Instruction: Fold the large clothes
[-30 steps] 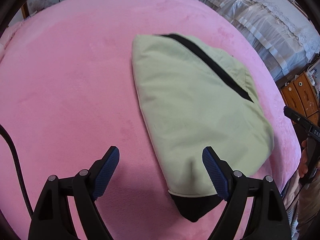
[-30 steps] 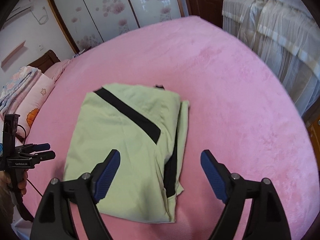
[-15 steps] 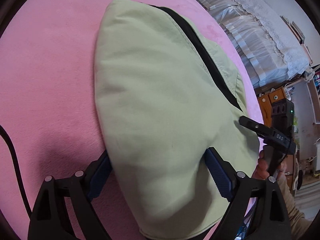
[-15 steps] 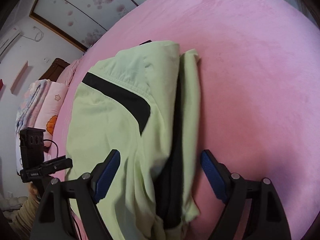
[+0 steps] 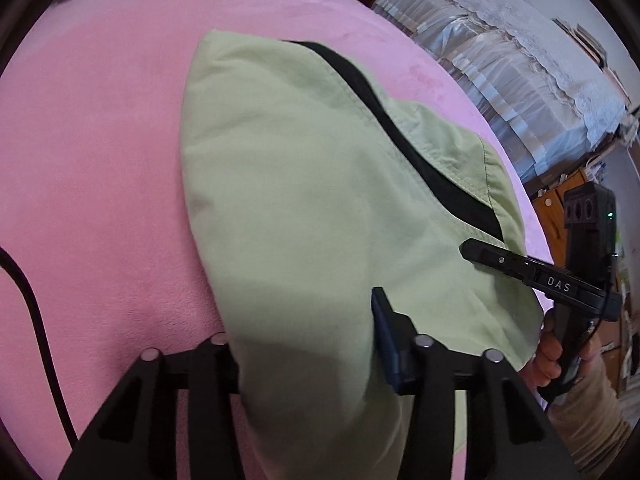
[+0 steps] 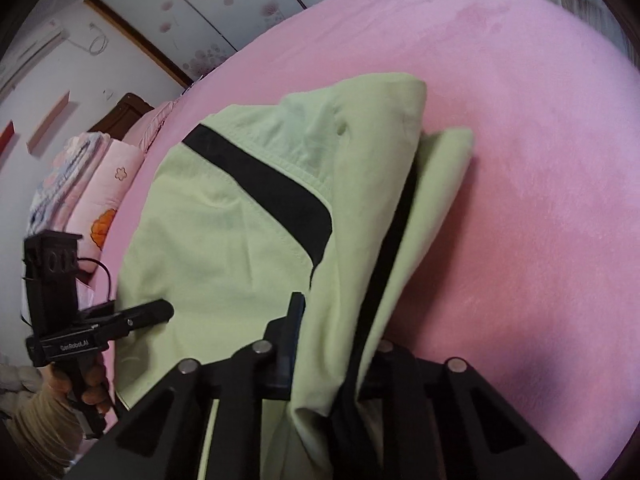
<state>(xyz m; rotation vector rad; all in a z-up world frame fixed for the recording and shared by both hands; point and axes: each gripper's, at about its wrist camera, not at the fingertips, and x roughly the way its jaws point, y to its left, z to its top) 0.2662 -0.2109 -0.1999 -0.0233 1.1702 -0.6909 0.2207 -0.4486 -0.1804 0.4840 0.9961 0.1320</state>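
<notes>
A folded light green garment (image 5: 304, 200) with a black stripe lies on the pink bed cover (image 5: 88, 152); it also shows in the right wrist view (image 6: 240, 232). My left gripper (image 5: 304, 340) is shut on the garment's near left edge, the cloth bunched between the fingers. My right gripper (image 6: 340, 344) is shut on the near right edge, where green and black layers pass between the fingers. Each gripper shows in the other's view, the right one (image 5: 520, 268) and the left one (image 6: 120, 320), both at the garment's near edge.
The pink cover (image 6: 520, 160) spreads wide beyond the garment. Folded bedding with flower prints (image 6: 92, 184) lies at the left. A white lace-covered piece of furniture (image 5: 520, 80) and wooden drawers (image 5: 560, 200) stand at the right. A black cable (image 5: 32, 304) runs along the left.
Both grippers moved forward over the garment's near edge and closed on it. The garment's near part is now gathered and lifted between the fingers.
</notes>
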